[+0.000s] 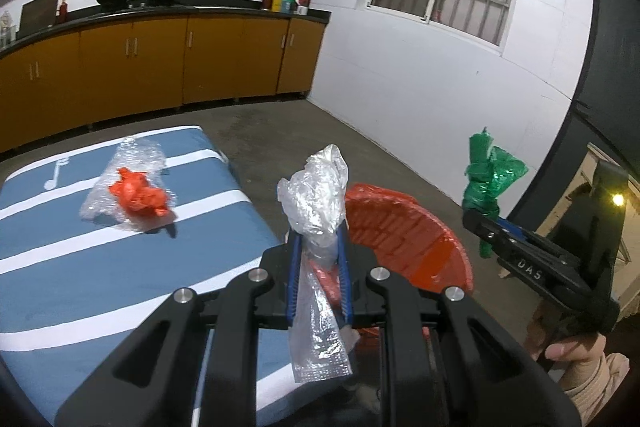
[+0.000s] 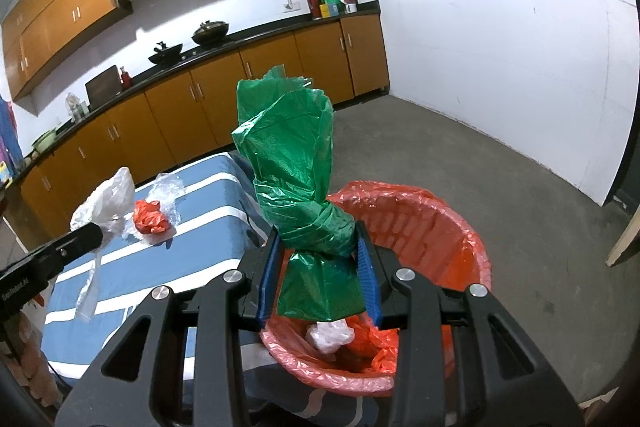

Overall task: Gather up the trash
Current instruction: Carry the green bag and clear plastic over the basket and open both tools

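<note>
My left gripper [image 1: 319, 247] is shut on a crumpled clear plastic bag [image 1: 316, 195], held just left of the red-lined bin [image 1: 404, 231]. My right gripper [image 2: 318, 247] is shut on a twisted green plastic bag [image 2: 294, 163] that hangs over the red-lined bin [image 2: 440, 227]; a white wad [image 2: 330, 335] lies inside the bin. From the left wrist view the right gripper [image 1: 486, 223] shows at the right with the green bag [image 1: 490, 175]. In the right wrist view the left gripper [image 2: 98, 233] appears at the left with the clear bag [image 2: 106, 201]. A red crumpled scrap [image 1: 140, 197] lies on clear bubble wrap [image 1: 132, 157] on the table.
The blue cloth with white stripes [image 1: 80, 267] covers the table, whose right edge meets the bin. Orange cabinets with a black counter [image 1: 160, 13] line the far wall. Bare concrete floor [image 2: 480, 163] spreads behind the bin. A person's hand [image 1: 576, 351] holds the right gripper.
</note>
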